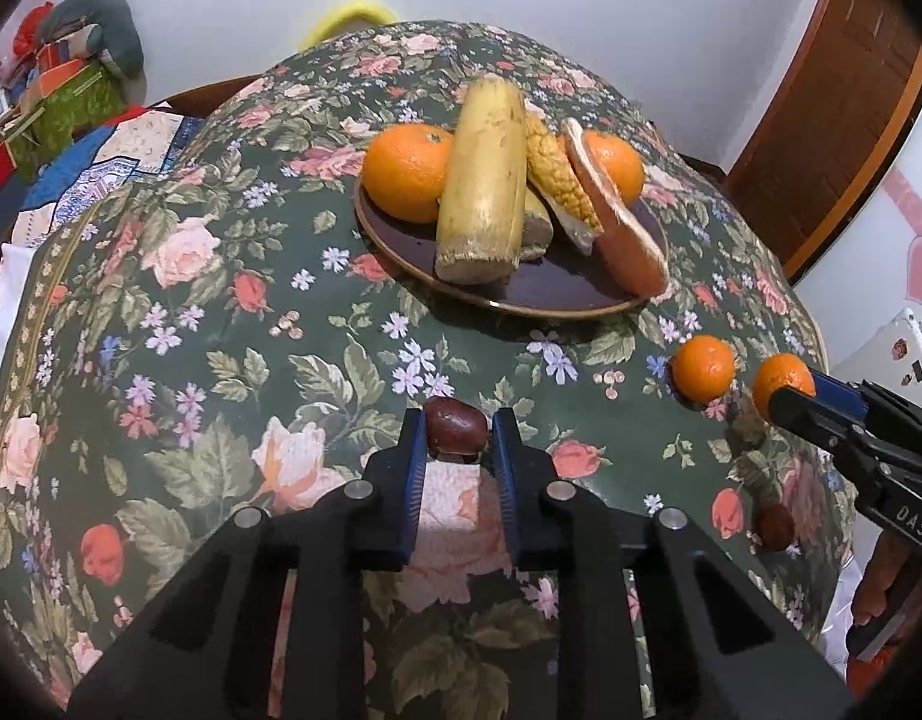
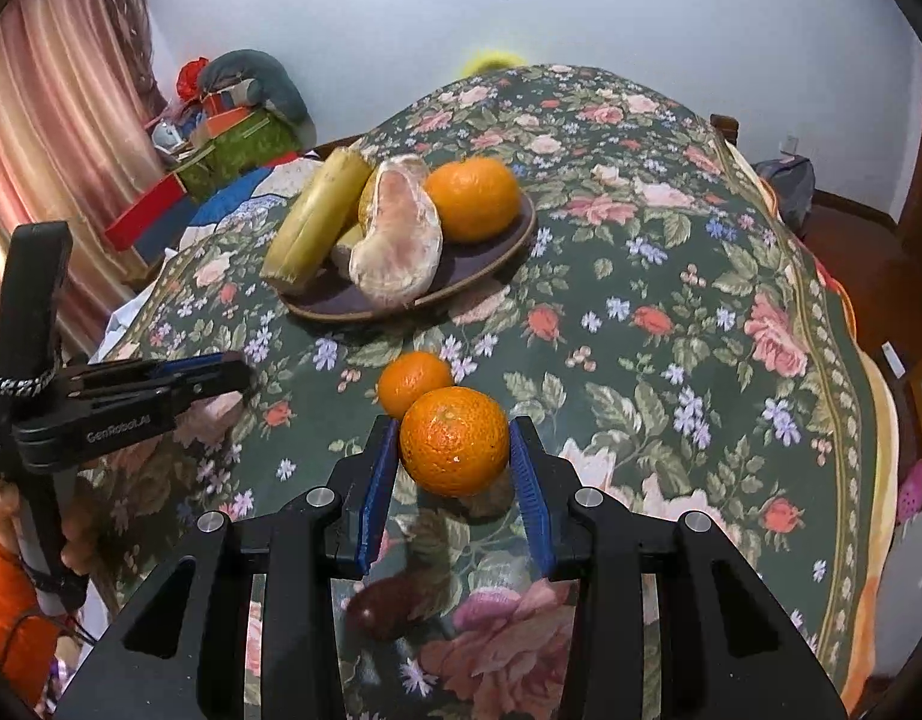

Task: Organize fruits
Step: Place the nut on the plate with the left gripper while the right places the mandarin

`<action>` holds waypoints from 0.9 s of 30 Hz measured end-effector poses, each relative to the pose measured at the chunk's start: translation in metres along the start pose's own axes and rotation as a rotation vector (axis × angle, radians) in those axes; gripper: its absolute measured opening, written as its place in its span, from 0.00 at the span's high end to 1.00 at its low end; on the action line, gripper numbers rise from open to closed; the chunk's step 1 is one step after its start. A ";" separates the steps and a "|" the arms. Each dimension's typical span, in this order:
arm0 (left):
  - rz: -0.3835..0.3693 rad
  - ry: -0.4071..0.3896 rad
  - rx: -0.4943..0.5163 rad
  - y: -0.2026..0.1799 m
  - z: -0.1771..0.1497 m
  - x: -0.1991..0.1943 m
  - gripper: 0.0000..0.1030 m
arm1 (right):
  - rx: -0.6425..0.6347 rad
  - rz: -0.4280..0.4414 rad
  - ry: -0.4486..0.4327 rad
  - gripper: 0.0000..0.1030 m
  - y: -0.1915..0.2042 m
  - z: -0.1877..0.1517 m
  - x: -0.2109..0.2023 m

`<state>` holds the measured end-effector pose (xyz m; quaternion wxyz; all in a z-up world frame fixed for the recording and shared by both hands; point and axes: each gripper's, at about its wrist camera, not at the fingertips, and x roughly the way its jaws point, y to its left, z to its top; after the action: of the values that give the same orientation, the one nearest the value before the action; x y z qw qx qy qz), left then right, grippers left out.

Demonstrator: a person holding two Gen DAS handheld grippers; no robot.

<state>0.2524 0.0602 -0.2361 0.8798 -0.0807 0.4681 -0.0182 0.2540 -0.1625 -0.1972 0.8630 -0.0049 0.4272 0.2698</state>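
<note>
My left gripper [image 1: 458, 429] is shut on a small dark brown fruit [image 1: 454, 427], held just above the floral tablecloth. In the right wrist view my right gripper [image 2: 455, 444] is shut on a mandarin [image 2: 455, 441], lifted a little off the cloth. A smaller mandarin [image 2: 416, 381] lies on the cloth just beyond it, and another brown fruit [image 2: 383, 606] lies below the jaws. Further back, a dark plate [image 1: 557, 294] holds two oranges, a yellow-green stalk piece [image 1: 485, 192] and peeled pomelo pieces [image 2: 398, 246]. Seen from the left wrist, the right gripper [image 1: 788, 402] comes in from the right edge.
The floral tablecloth [image 1: 251, 312] covers a rounded table that drops away on all sides. Boxes and cushions [image 2: 233, 120] are piled at the back left by a pink curtain. A wooden door [image 1: 845, 120] stands at the right. A person's hand [image 2: 71, 546] holds the left gripper.
</note>
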 end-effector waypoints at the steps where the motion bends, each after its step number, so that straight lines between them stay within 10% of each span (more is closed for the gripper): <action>1: -0.001 -0.009 -0.004 0.001 0.002 -0.004 0.79 | -0.001 -0.002 -0.007 0.66 0.000 0.003 -0.001; 27: -0.056 -0.101 0.084 -0.053 0.067 0.013 0.79 | -0.051 -0.002 -0.072 0.66 -0.008 0.056 0.021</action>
<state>0.3170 0.0154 -0.2016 0.9040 -0.0575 0.4196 -0.0583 0.3094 -0.1466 -0.1790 0.8776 -0.0175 0.3890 0.2798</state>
